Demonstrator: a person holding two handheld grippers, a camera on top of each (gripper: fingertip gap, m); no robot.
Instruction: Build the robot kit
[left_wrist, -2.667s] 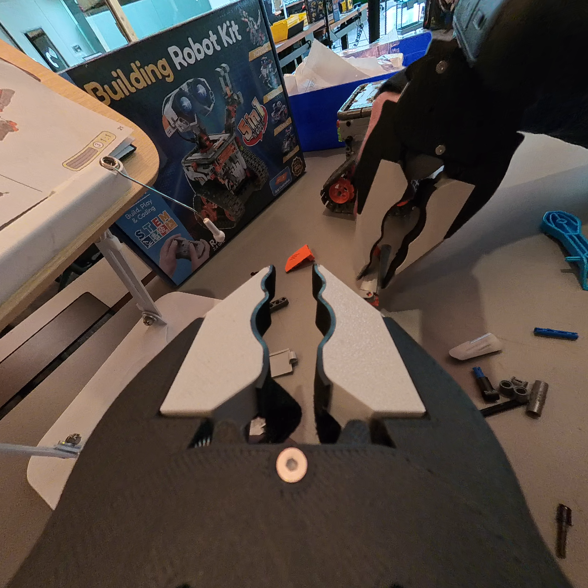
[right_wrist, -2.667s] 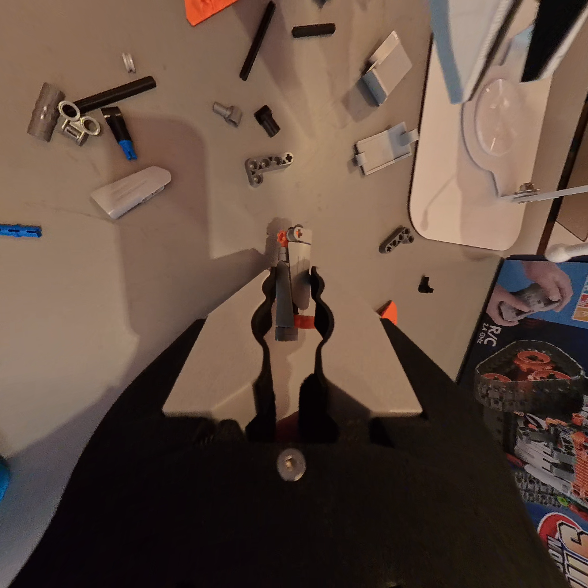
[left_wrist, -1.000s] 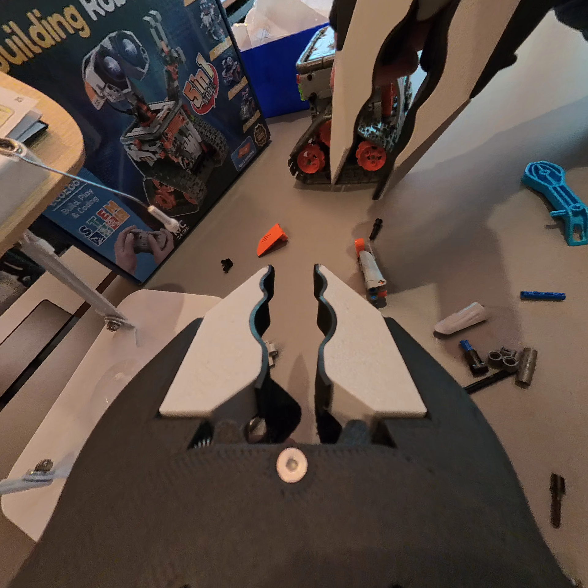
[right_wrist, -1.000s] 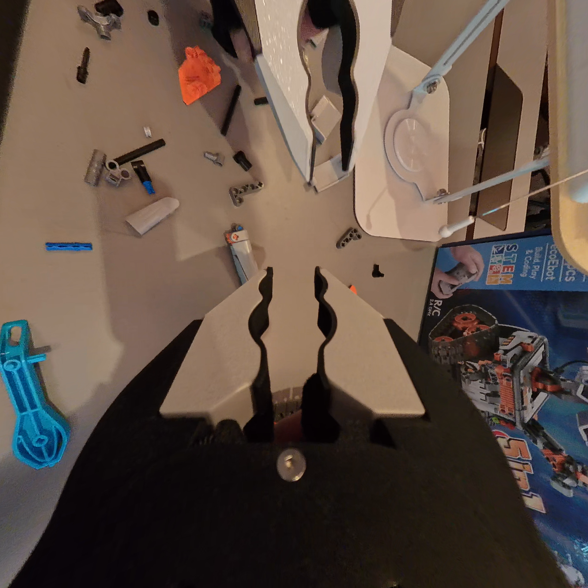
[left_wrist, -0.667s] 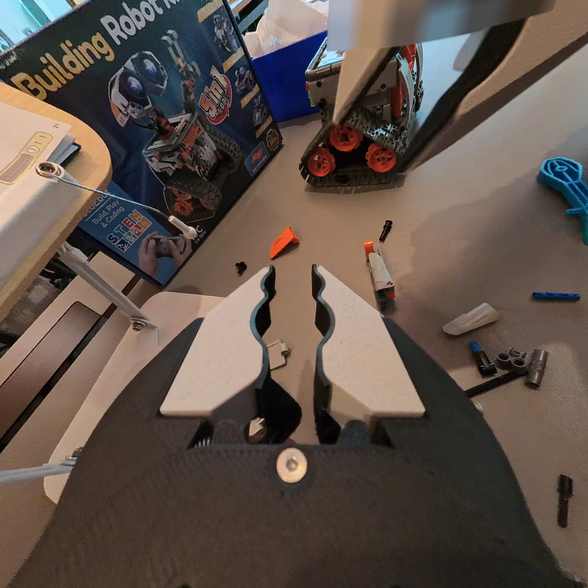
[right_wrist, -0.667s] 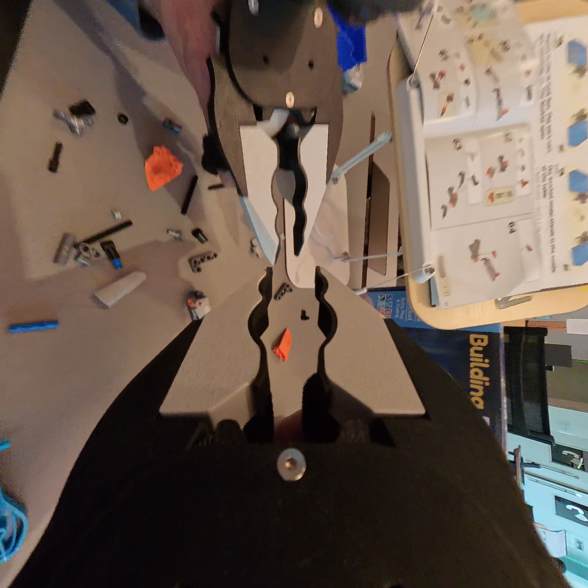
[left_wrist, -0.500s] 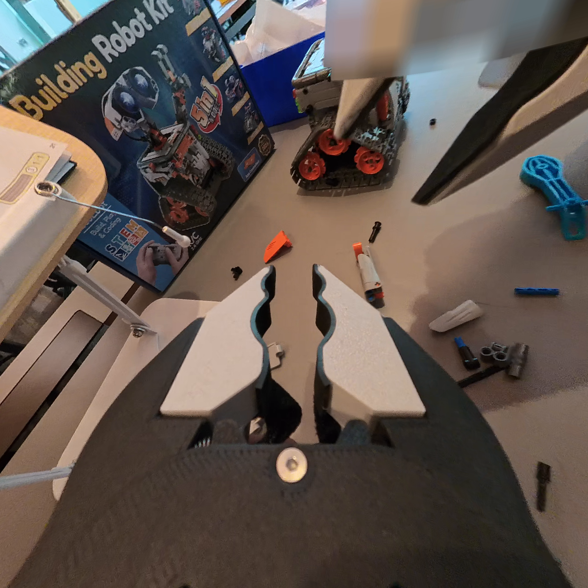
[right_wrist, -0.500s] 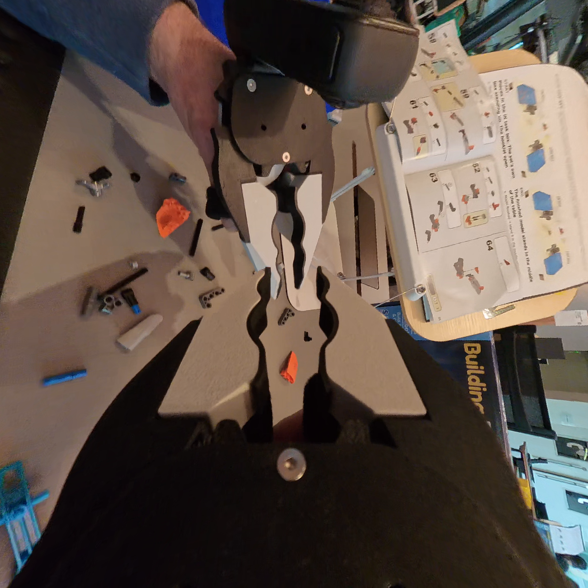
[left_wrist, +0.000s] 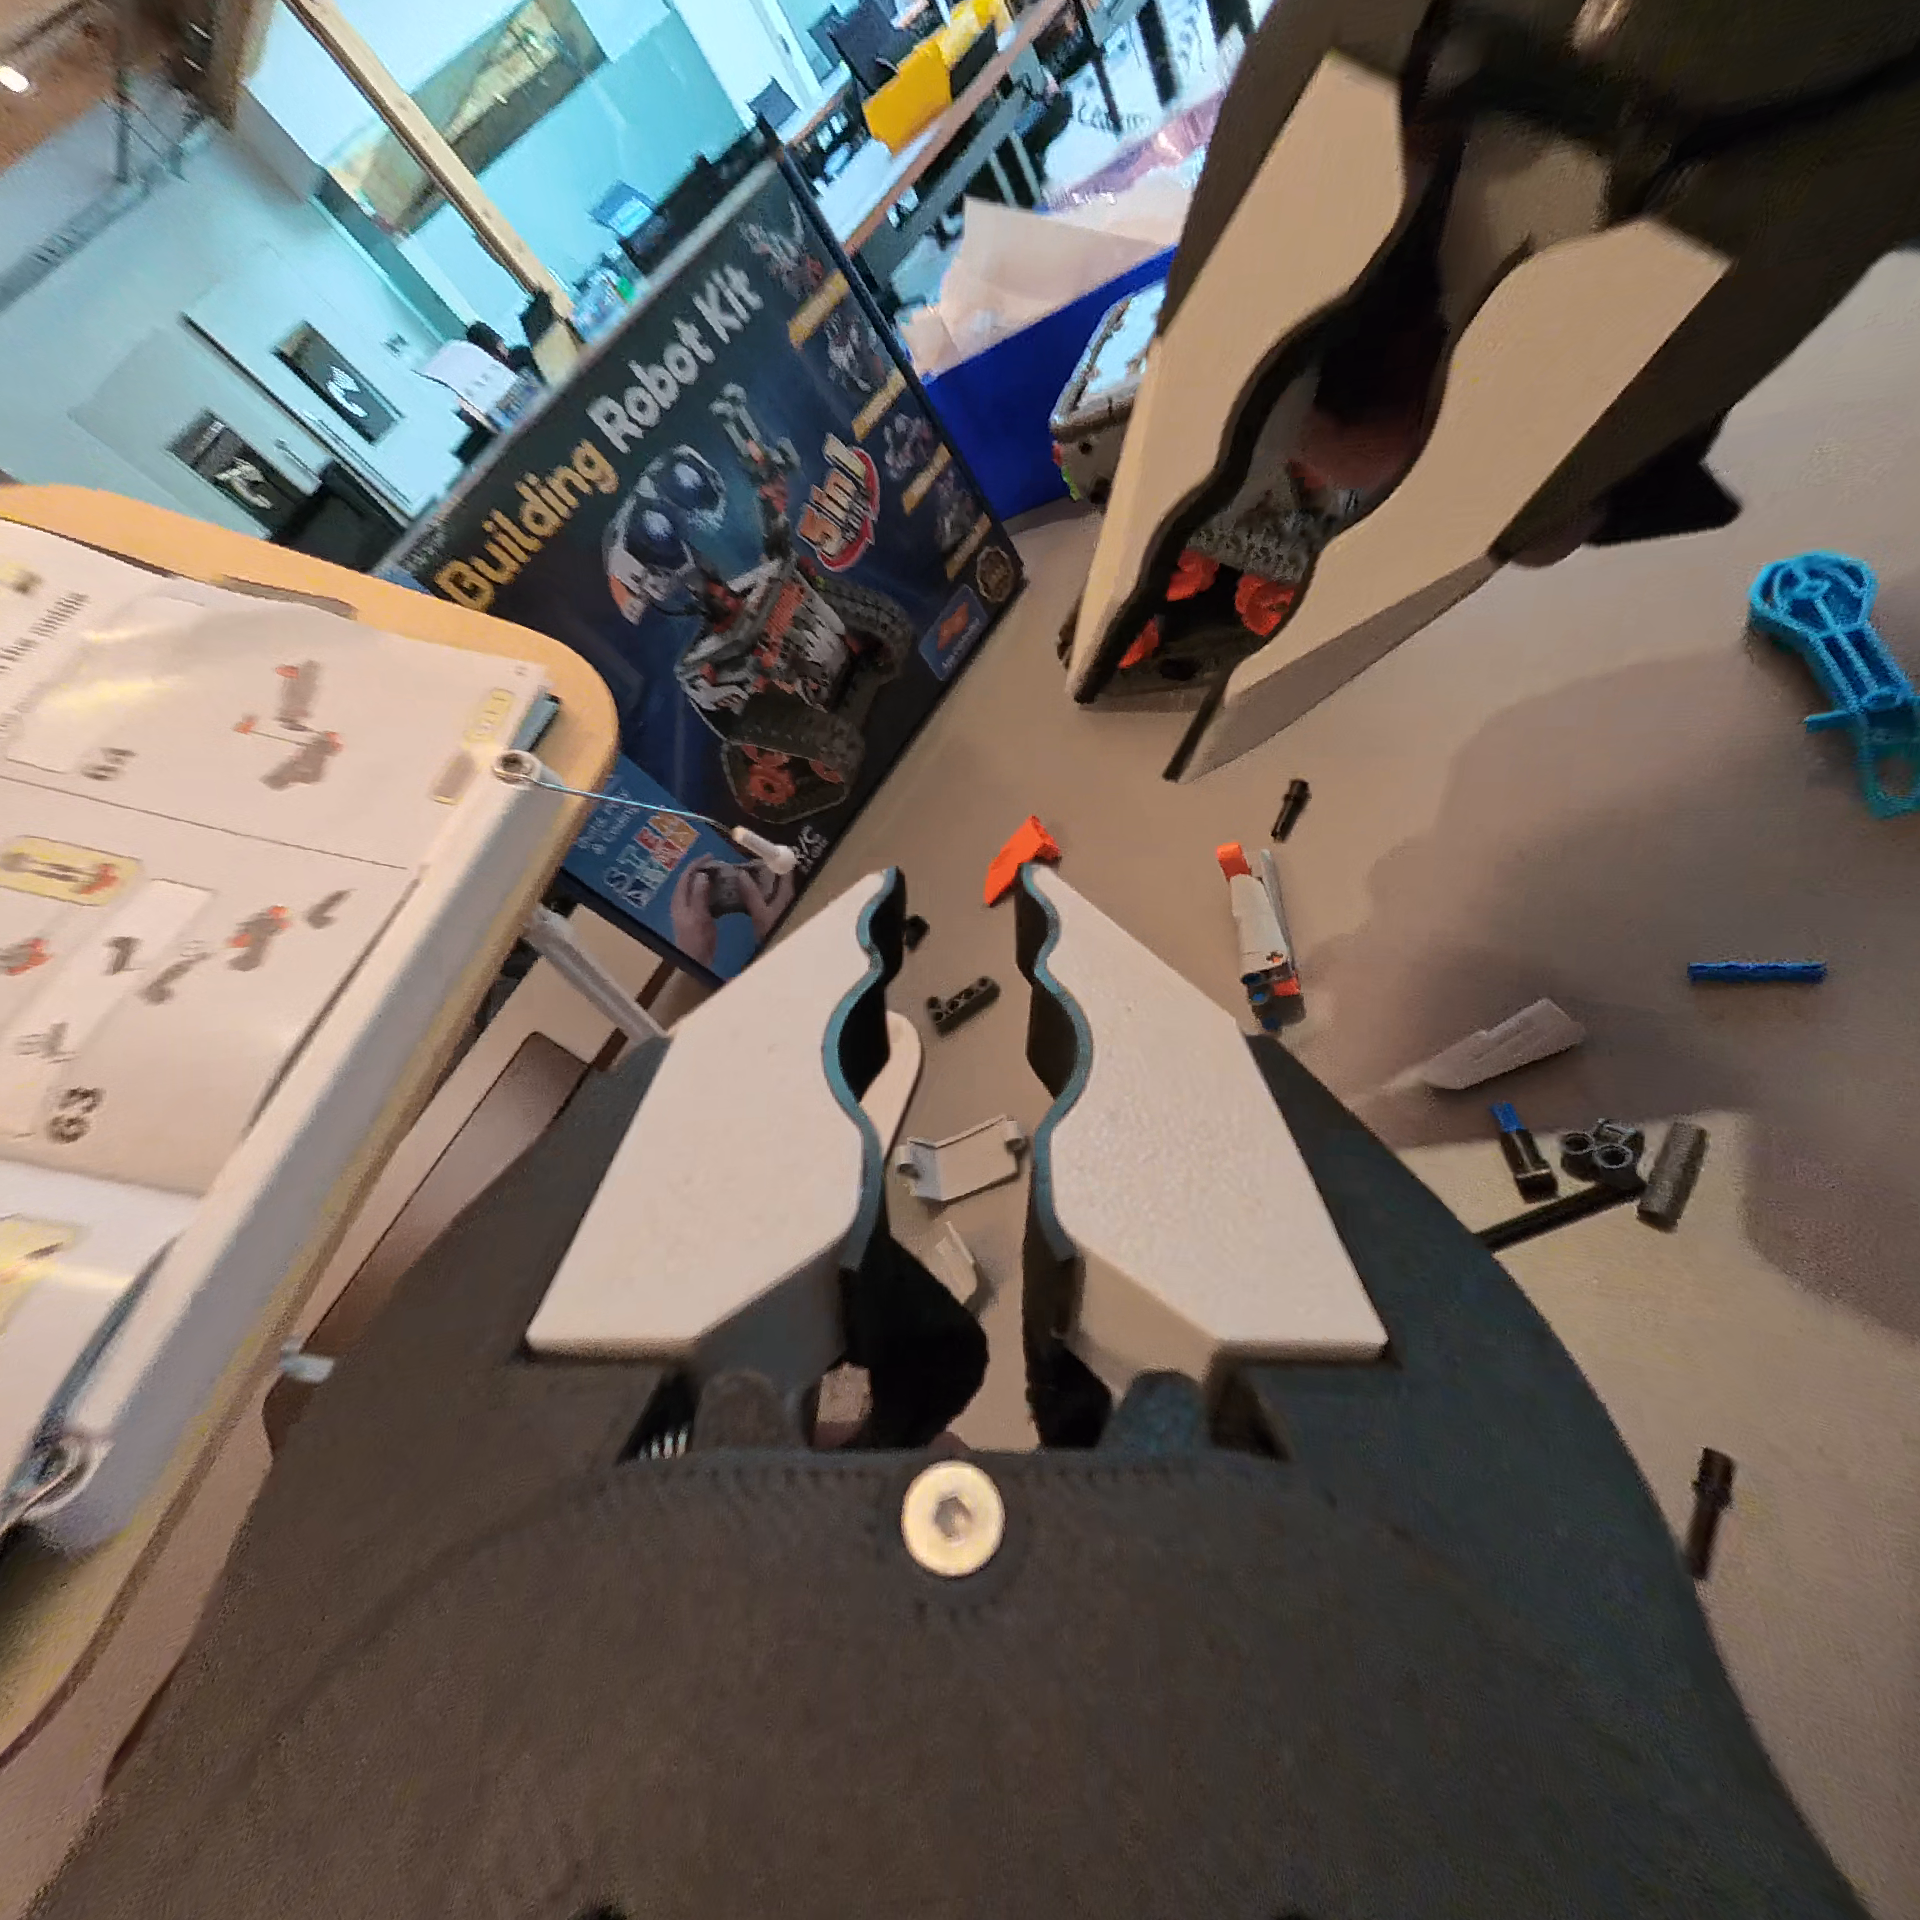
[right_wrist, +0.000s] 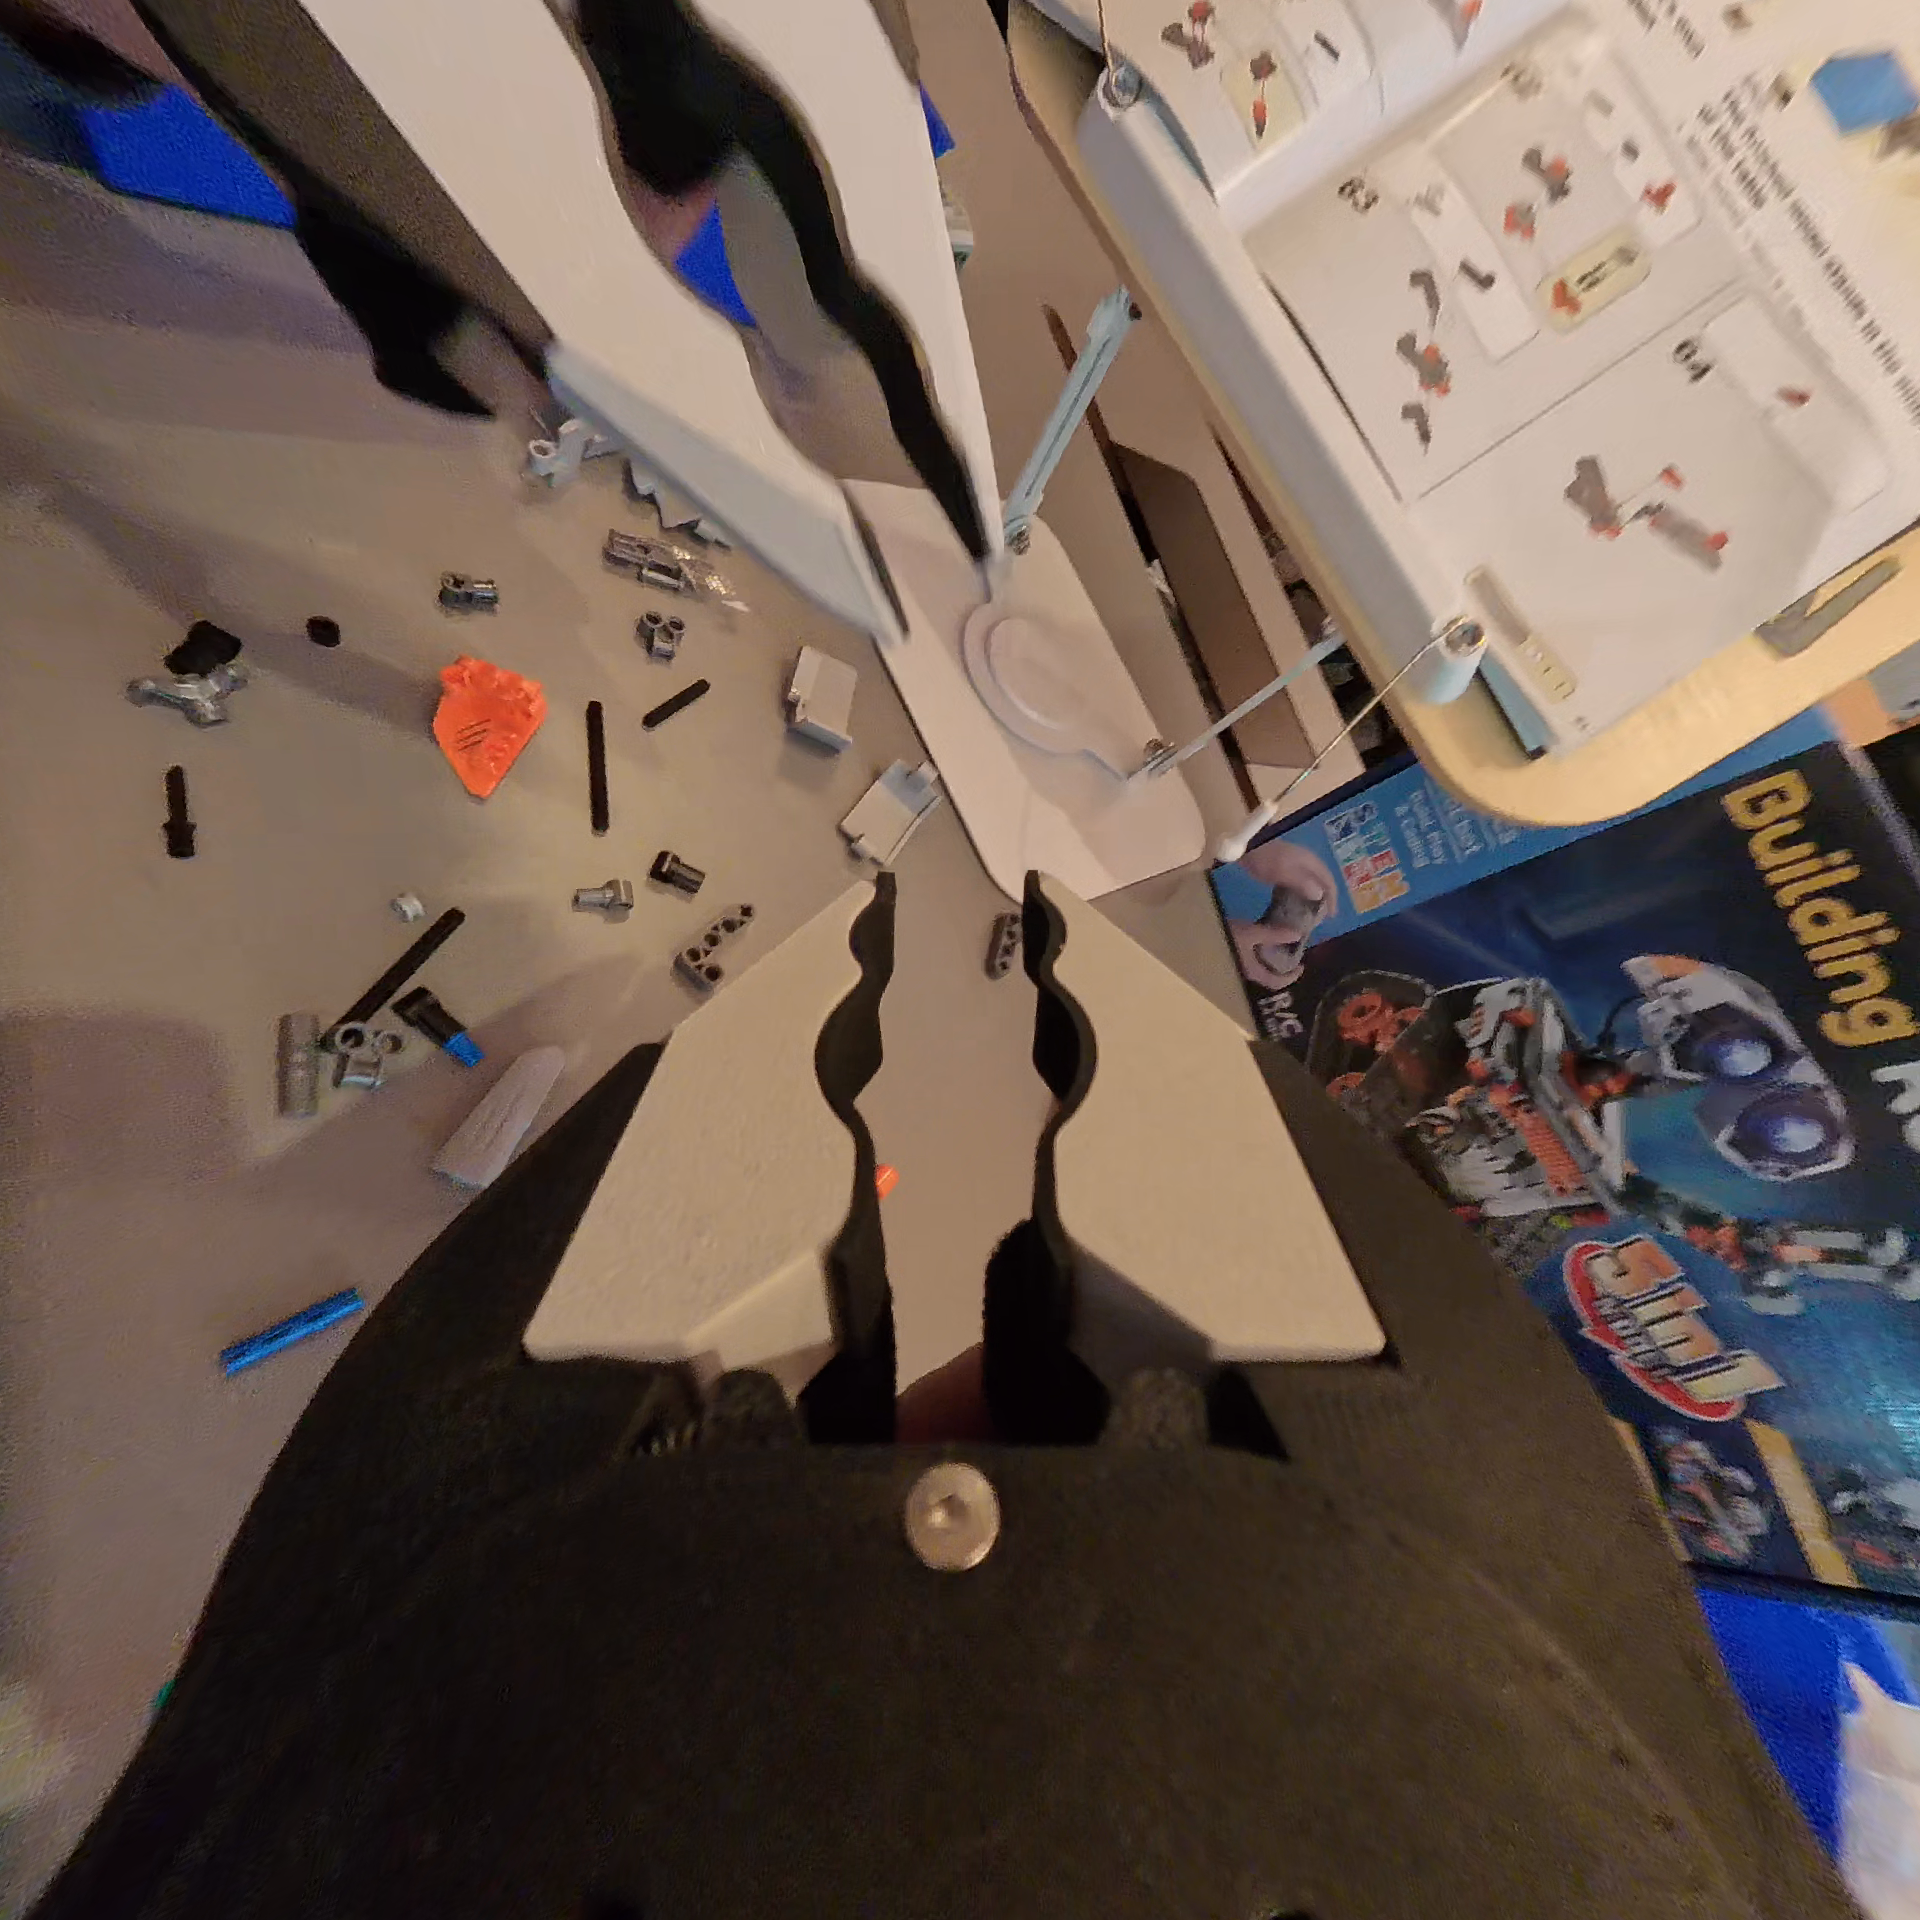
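Both jaws stand narrowly apart, empty: left gripper (left_wrist: 954, 894) above a grey hinged plate (left_wrist: 961, 1155), right gripper (right_wrist: 954, 894) raised. Only the left wrist view shows the tracked robot model (left_wrist: 1210, 592).

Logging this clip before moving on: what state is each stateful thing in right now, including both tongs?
left tongs: open, empty, off the table.
right tongs: open, empty, held high.
instruction booklet: open, clipped on its stand.
kit box: standing upright.
tracked robot model: partly built, upright, mostly hidden by the right tongs.
orange-tipped grey assembly: lying flat, untouched.
blue tool: lying flat.
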